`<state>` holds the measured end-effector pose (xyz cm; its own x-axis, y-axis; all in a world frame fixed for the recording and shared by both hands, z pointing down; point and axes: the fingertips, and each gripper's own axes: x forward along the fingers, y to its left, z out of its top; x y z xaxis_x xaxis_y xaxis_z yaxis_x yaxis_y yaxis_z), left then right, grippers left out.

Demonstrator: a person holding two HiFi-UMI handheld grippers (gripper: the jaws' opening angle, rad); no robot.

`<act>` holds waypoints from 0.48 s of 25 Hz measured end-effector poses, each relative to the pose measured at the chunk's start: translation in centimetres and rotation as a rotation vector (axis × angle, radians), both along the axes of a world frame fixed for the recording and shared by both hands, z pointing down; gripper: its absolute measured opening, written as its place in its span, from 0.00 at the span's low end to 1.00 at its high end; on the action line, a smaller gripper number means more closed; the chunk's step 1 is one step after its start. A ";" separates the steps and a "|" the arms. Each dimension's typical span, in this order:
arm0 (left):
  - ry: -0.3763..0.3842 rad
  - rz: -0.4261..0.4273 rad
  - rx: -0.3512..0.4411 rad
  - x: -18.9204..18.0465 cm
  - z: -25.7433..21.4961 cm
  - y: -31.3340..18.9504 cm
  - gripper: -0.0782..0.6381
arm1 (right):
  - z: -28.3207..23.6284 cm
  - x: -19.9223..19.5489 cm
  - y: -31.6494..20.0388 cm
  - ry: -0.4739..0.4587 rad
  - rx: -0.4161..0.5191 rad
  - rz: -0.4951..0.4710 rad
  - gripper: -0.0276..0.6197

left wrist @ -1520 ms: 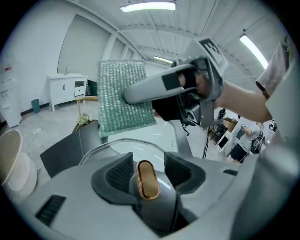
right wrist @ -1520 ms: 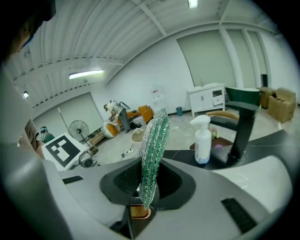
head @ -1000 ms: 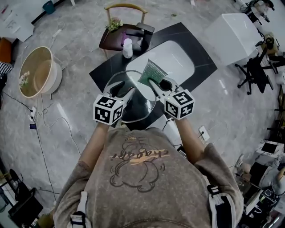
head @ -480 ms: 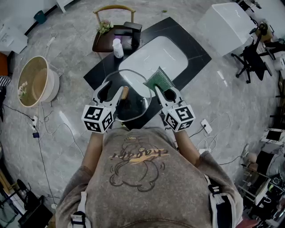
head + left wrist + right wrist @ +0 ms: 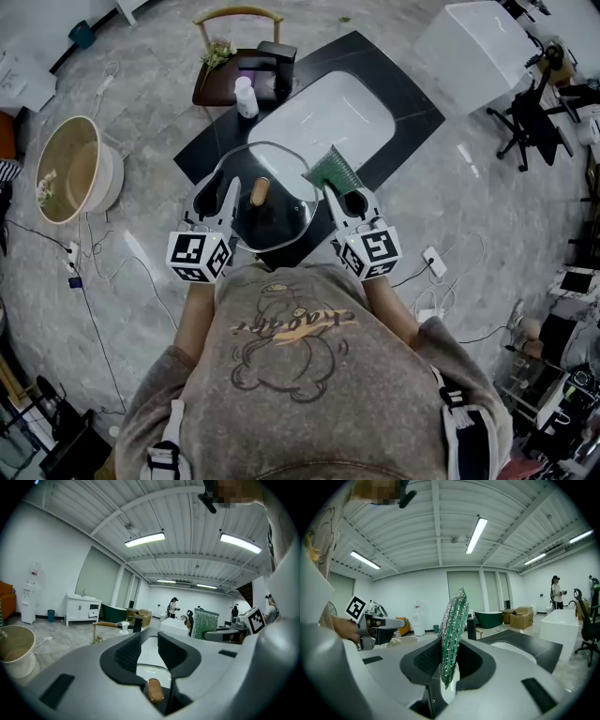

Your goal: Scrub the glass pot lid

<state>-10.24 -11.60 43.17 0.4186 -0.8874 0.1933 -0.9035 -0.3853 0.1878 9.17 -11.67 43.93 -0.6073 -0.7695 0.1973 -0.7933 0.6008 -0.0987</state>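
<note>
I see grey marbled floor [image 5: 150, 94] all round, a round beige tub [image 5: 112, 178] at left, a wooden chair [image 5: 239, 13] top centre, strip lights [image 5: 144, 539] overhead.

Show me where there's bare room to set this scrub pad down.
The white basin is bare, and so is the black counter strip along its right side. The far-left corner is crowded by the bottle and faucet. The near corner is covered by the glass lid.
</note>
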 end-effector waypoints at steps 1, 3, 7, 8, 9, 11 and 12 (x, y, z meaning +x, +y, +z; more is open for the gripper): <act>0.002 -0.004 -0.003 -0.1 0.1 0.0 0.26 | 0.1 0.0 0.0 0.000 -0.001 0.003 0.18; 0.004 -0.013 -0.014 -0.1 0.5 0.1 0.20 | 0.3 0.1 -0.1 -0.001 -0.003 0.006 0.18; -0.004 -0.018 -0.024 0.1 1.1 0.1 0.13 | 0.6 -0.1 -0.4 -0.005 -0.007 0.008 0.18; -0.009 -0.015 -0.024 0.2 1.3 0.1 0.13 | 0.7 -0.2 -0.5 -0.008 -0.007 0.007 0.18; -0.013 -0.013 -0.024 0.2 1.5 0.1 0.13 | 0.8 -0.3 -0.5 -0.012 -0.007 0.005 0.18; -0.019 -0.011 -0.022 0.4 2.0 0.1 0.13 | 1.1 -0.5 -0.6 -0.023 -0.005 0.001 0.18; -0.024 -0.013 -0.021 0.4 2.2 0.1 0.13 | 1.3 -0.5 -0.6 -0.030 -0.007 0.002 0.18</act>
